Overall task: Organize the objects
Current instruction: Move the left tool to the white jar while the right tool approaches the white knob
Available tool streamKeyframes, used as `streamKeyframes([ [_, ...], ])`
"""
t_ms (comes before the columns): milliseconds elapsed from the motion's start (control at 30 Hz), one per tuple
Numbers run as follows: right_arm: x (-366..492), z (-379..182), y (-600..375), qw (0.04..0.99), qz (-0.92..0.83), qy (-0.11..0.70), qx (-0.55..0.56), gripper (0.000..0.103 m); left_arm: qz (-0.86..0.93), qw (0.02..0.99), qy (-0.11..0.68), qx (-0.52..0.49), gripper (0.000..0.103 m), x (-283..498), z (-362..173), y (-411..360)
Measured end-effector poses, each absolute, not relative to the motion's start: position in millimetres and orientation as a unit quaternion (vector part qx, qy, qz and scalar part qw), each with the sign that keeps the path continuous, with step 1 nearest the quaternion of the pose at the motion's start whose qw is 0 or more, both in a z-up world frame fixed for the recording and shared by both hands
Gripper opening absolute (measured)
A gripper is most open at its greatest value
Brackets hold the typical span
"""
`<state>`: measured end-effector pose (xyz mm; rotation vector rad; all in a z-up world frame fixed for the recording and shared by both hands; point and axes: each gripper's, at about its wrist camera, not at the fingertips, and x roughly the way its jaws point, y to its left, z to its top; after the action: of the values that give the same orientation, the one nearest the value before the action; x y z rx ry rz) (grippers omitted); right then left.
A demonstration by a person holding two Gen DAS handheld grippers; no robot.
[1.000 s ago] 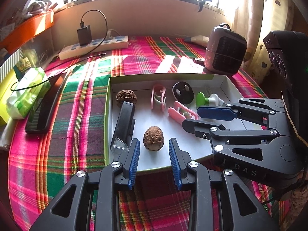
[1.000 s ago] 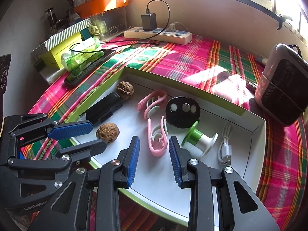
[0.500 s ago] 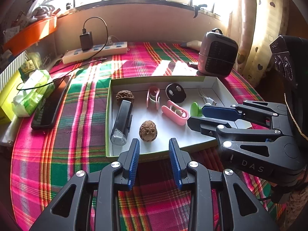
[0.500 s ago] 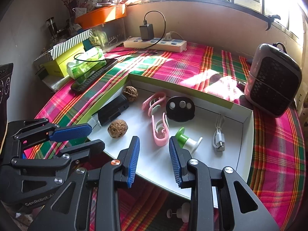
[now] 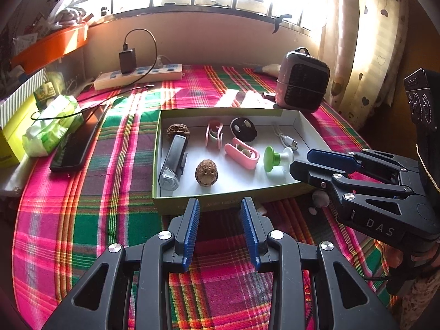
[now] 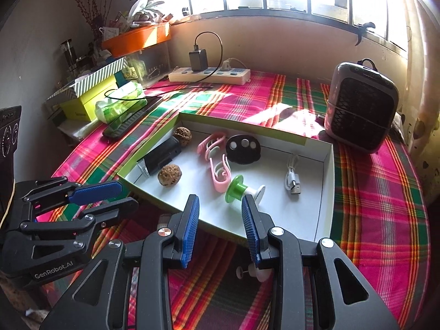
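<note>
A shallow green-edged white box [image 5: 310, 129] [image 6: 327, 178] lies on the plaid cloth. It holds two walnuts [image 5: 206, 172] [image 6: 169, 174], a black device [image 5: 173, 162], two pink clips [image 5: 242, 152] [image 6: 220, 174], a black disc [image 5: 243, 129], a green-capped white spool [image 5: 275, 159] [image 6: 239, 189] and a white USB cable [image 6: 293, 183]. My left gripper [image 5: 221, 231] is open and empty, in front of the box's near wall. My right gripper [image 6: 221, 228] is open and empty over the box's near corner. A small white piece [image 6: 254, 272] lies on the cloth under it.
A grey heater [image 5: 301, 81] [image 6: 360, 110] stands behind the box on the right. A power strip with charger [image 5: 137, 75] lies at the back wall. A black phone [image 5: 75, 144], a tissue pack [image 5: 49, 128] and boxes [image 6: 88, 96] crowd the left.
Both grippers have pulled back and up from the box, which now looks smaller and farther. Their jaws have stayed open and empty.
</note>
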<state>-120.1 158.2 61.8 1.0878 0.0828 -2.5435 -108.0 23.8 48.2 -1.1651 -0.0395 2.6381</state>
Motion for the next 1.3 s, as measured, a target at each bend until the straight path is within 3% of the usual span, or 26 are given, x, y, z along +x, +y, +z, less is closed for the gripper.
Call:
streamKeyframes([
  [800, -76.3, 34.3, 184.1, 0.116, -0.911, 0.005, 0.395, 0.037, 0.886, 0.163, -0.032, -0.433, 0.032, -102.0, 17.2, 27.6],
  [933, -79.7, 30.7, 187.4, 0.106, -0.91, -0.002, 0.402, 0.053, 0.884, 0.166, -0.032, -0.436, 0.033, -102.8, 14.7, 28.7],
  [1300, -97.3, 18.8, 183.5, 0.086, -0.9, 0.012, 0.427, 0.053, 0.879, 0.173, -0.034, -0.444, 0.033, -106.6, 10.4, 29.0],
])
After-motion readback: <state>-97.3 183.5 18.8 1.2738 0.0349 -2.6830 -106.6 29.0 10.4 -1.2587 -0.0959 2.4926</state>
